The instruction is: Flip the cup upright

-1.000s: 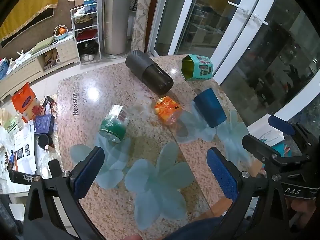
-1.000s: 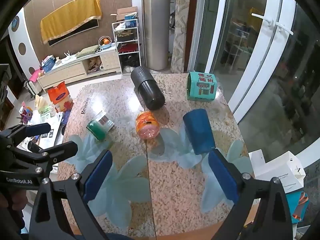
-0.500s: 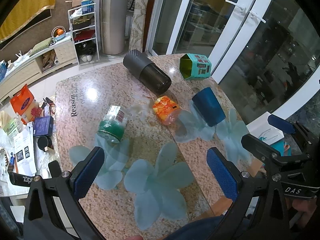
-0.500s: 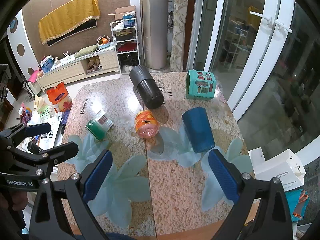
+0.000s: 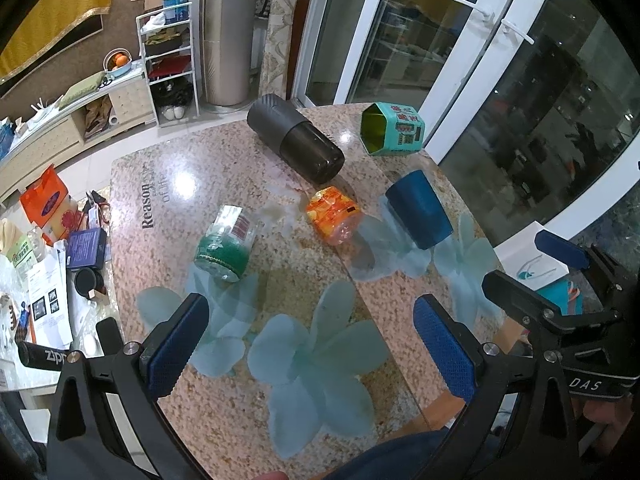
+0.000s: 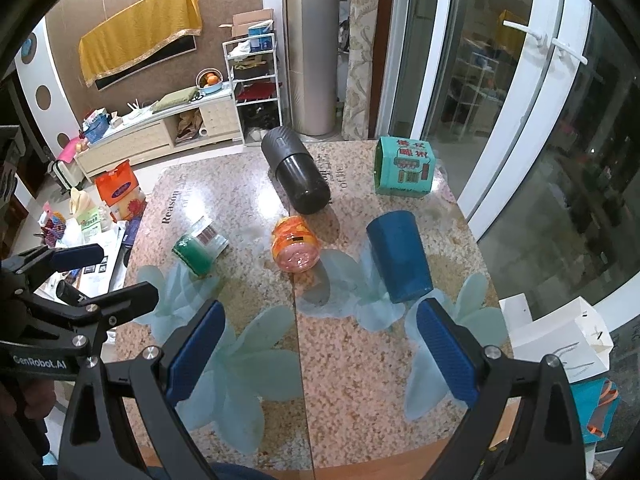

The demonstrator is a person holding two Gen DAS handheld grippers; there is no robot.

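A dark blue cup [image 6: 398, 255] lies on its side on the granite table [image 6: 360, 360], right of centre; it also shows in the left wrist view [image 5: 419, 209]. My right gripper [image 6: 320, 356] is open and empty, held above the table's near edge, its right finger just below the cup. My left gripper [image 5: 310, 350] is open and empty, over the near middle of the table. Each gripper also shows at the edge of the other's view.
Lying on the table are a large black cylinder [image 6: 296, 174], an orange jar [image 6: 294, 243], a green-capped jar [image 6: 199, 249] and a teal hexagonal tin [image 6: 403, 167]. Clutter lies on a low surface to the left [image 5: 48, 248]. A white paper bag [image 6: 560, 340] stands at the right.
Both grippers have drifted slightly, so the objects sit a little differently in each view. Nothing on the table has moved.
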